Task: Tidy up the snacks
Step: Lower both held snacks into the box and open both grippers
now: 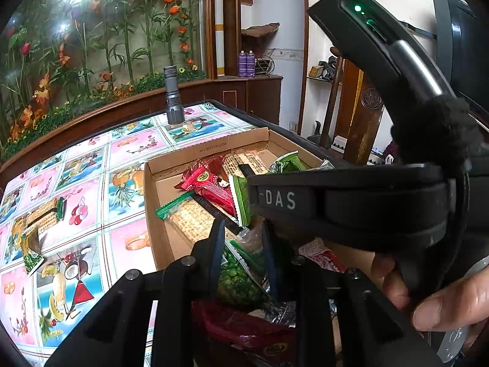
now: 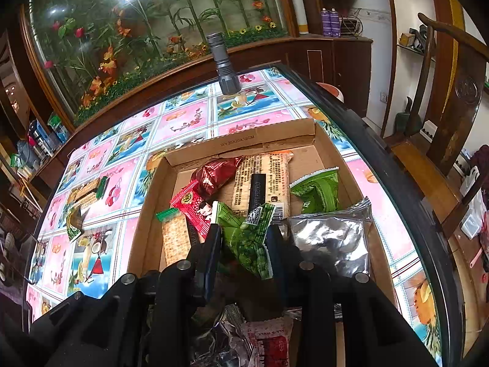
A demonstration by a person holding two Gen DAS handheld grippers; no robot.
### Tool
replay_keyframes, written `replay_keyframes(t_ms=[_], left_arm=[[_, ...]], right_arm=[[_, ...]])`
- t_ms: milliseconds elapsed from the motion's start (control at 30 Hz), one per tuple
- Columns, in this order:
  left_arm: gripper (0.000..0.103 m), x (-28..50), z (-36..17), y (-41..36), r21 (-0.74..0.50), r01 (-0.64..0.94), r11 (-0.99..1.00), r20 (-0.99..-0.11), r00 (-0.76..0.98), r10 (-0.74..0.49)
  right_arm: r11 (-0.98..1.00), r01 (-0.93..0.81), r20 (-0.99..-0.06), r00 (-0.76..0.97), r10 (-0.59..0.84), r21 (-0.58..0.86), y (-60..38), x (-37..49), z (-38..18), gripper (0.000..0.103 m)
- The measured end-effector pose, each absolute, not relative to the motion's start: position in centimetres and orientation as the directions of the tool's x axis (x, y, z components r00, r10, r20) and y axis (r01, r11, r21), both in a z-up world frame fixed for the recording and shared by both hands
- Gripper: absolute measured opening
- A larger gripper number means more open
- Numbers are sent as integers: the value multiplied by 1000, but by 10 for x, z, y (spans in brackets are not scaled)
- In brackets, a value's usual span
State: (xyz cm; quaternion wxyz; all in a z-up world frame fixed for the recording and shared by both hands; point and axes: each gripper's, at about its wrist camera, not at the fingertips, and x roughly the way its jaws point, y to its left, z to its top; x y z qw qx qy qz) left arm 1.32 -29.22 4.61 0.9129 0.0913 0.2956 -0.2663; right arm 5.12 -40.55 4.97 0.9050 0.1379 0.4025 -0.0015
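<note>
Both grippers, left (image 1: 241, 244) and right (image 2: 243, 244), I am seeing straddling a green snack packet (image 2: 247, 241), seemingly gripping it, over the cardboard tray (image 2: 305, 136) sitting on a fruit-patterned tablecloth (image 2: 189, 122); a flashlight (image 2: 223, 64) is standing beyond.

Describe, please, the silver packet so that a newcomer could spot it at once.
Find the cardboard box on the patterned tablecloth. Along the box's right side, below a green packet, lies the silver packet: crinkled plain foil, the only wrapper without colour or print.

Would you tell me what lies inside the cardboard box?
Cardboard box: red packets, green packets, cracker packs, a silver pouch. Snacks beneath them and the near end are hidden.
</note>
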Motion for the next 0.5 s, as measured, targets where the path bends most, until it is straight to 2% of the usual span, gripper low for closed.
replay_keyframes(t_ms=[100, 433, 500], left_arm=[[33, 14, 47, -292, 7, 537, 844, -585, 686, -432], [42, 14, 47, -291, 5, 533, 846, -580, 690, -432], [47, 13, 48, -291, 6, 531, 847, -578, 693, -431]], right_arm=[[964, 112, -731, 675, 105, 242, -404, 51, 50, 34], [962, 111, -726, 679, 109, 249, -404, 50, 51, 35], [961, 104, -717, 687, 116, 255, -404, 49, 53, 40]])
